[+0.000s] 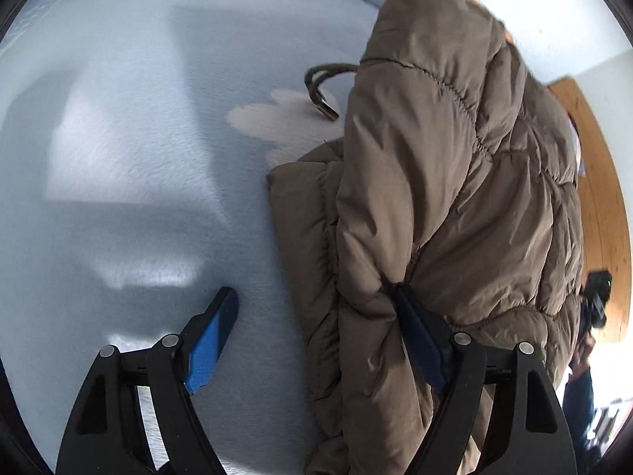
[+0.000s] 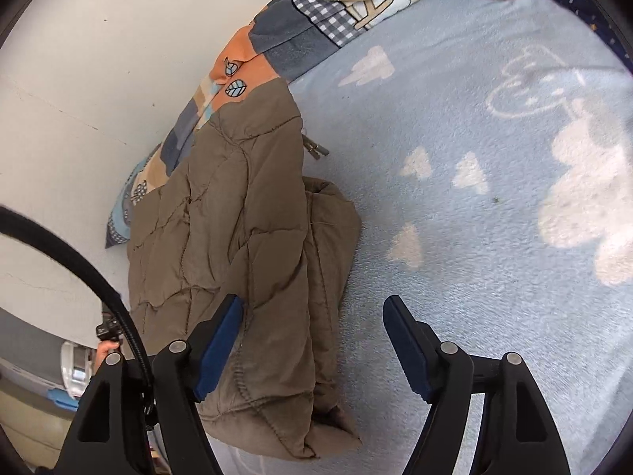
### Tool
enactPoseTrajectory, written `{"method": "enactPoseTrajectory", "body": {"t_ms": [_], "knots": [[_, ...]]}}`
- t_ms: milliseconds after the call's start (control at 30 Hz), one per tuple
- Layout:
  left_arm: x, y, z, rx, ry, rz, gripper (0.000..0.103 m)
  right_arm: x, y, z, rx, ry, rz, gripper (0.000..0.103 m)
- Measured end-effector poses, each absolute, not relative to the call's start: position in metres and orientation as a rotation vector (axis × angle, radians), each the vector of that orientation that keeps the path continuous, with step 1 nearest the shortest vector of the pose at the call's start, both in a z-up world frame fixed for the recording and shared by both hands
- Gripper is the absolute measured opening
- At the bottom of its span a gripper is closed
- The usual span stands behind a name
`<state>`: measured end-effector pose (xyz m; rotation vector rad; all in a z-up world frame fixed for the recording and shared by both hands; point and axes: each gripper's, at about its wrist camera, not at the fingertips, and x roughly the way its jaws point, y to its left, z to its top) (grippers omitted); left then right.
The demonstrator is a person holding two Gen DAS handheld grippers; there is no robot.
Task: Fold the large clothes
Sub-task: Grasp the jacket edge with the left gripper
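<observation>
In the left wrist view the left gripper (image 1: 312, 308) stands open over the near edge of the brown padded jacket (image 1: 447, 206), which lies folded on the pale blue blanket (image 1: 130, 126) of a bed; its right finger is tucked into a crease of the jacket and the left finger is over bare blanket, so a good release lets the fold settle without dragging it. In the right wrist view the right gripper (image 2: 312, 312) is also open, with the jacket's near edge between its fingers. Only this view shows the patterned quilt (image 2: 277, 43) behind the jacket, while only the left view shows the jacket's drawstring loop (image 1: 320, 91) plainly.
</observation>
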<state>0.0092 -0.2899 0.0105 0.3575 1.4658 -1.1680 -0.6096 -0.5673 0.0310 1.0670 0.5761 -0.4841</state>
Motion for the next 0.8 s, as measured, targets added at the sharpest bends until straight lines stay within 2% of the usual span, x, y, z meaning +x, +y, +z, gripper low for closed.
{"method": "enactPoseTrajectory", "body": {"t_ms": [233, 367, 667, 800], "knots": [[0.022, -0.301, 0.009, 0.377, 1.529, -1.245, 0.081, -0.578, -0.581, 0.007, 1.071, 0.598, -0.313, 0.086], [0.023, -0.306, 0.012, 0.385, 1.529, -1.263, 0.082, -0.563, -0.594, -0.016, 1.089, 0.611, -0.213, 0.097], [0.016, -0.346, 0.010, 0.472, 1.496, -1.306, 0.083, -0.482, -0.588, -0.015, 0.959, 0.746, -0.003, 0.099], [0.017, -0.357, 0.011, 0.465, 1.494, -1.329, 0.082, -0.476, -0.586, -0.015, 0.927, 0.767, -0.002, 0.098]]}}
